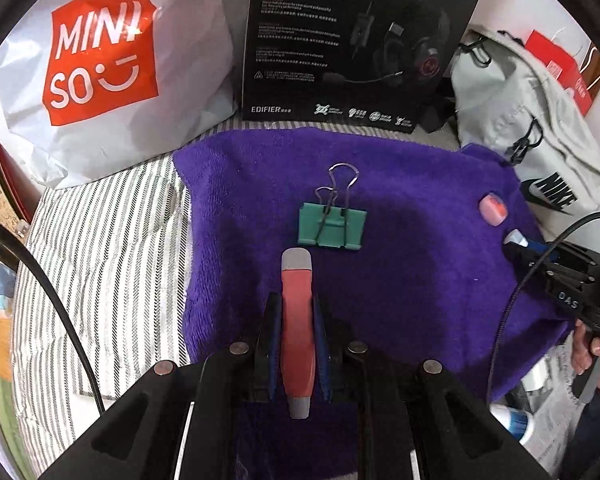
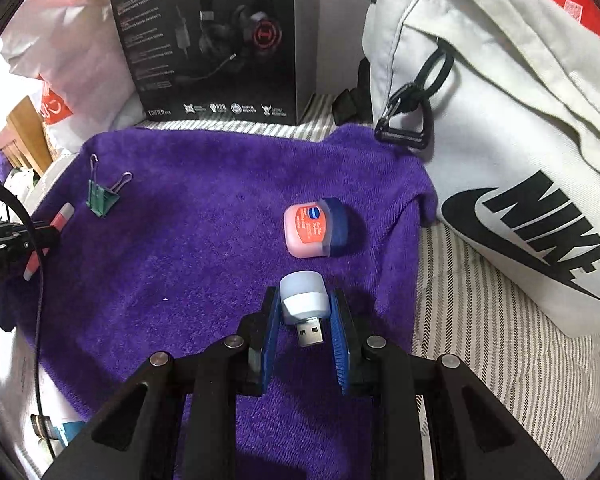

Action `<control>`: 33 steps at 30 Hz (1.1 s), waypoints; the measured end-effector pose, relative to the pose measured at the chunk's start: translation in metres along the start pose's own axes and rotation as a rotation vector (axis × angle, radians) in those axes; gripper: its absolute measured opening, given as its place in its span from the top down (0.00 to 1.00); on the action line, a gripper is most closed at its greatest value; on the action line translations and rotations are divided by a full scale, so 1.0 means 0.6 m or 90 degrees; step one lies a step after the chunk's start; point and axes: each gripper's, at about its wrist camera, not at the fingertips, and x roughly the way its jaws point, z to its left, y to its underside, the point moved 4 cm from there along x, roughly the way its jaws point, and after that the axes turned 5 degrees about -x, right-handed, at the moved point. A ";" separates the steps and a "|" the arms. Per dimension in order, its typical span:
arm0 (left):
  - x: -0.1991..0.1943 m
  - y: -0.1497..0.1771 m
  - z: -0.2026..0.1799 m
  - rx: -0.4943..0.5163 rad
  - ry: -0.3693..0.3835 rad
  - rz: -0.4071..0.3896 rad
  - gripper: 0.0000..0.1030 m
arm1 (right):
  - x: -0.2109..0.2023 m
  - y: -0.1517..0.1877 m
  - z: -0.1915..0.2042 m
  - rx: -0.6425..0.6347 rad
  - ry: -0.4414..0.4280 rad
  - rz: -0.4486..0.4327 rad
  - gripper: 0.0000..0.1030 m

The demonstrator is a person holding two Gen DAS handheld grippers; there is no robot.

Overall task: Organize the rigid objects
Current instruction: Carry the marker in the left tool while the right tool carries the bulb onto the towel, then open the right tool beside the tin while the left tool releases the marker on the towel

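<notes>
Left wrist view: the left gripper (image 1: 296, 312) is pinching a red pen-like stick (image 1: 297, 332) above the purple towel (image 1: 400, 292), near the green binder clip (image 1: 332, 226). The right gripper (image 2: 305, 308) is clamping the USB light (image 2: 303, 298); both should be lowering gently before letting go.

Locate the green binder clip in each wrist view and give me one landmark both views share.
Left wrist view: the green binder clip lies near the middle of the purple towel, just beyond the tip of the red and grey pen held in the left tongs.
Right wrist view: the clip lies at the towel's far left, wire handles up.
Shared landmark: the black headset box standing behind the towel.
</notes>
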 end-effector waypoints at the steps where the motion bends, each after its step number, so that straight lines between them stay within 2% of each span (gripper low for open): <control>1: 0.002 -0.001 0.000 0.002 -0.003 0.002 0.85 | 0.005 0.000 0.000 0.000 -0.001 0.003 0.76; 15: 0.012 -0.002 -0.009 0.009 -0.009 0.013 0.83 | 0.006 0.002 0.004 -0.018 -0.003 0.000 0.75; 17: 0.009 0.001 -0.010 0.011 -0.004 0.016 0.79 | 0.002 0.004 0.004 -0.021 -0.010 0.001 0.73; 20: 0.004 0.009 -0.015 0.020 -0.005 0.020 0.73 | -0.005 0.009 0.011 -0.030 -0.020 0.003 0.63; 23: -0.001 0.017 -0.021 0.029 -0.011 0.023 0.67 | -0.018 0.013 0.016 -0.036 -0.005 -0.004 0.54; 28: -0.017 0.031 -0.025 0.021 -0.011 0.026 0.67 | -0.047 0.025 0.010 -0.022 -0.012 -0.009 0.53; 33: -0.077 0.056 -0.037 0.038 -0.008 -0.008 0.67 | -0.089 0.043 0.004 -0.011 -0.003 -0.018 0.53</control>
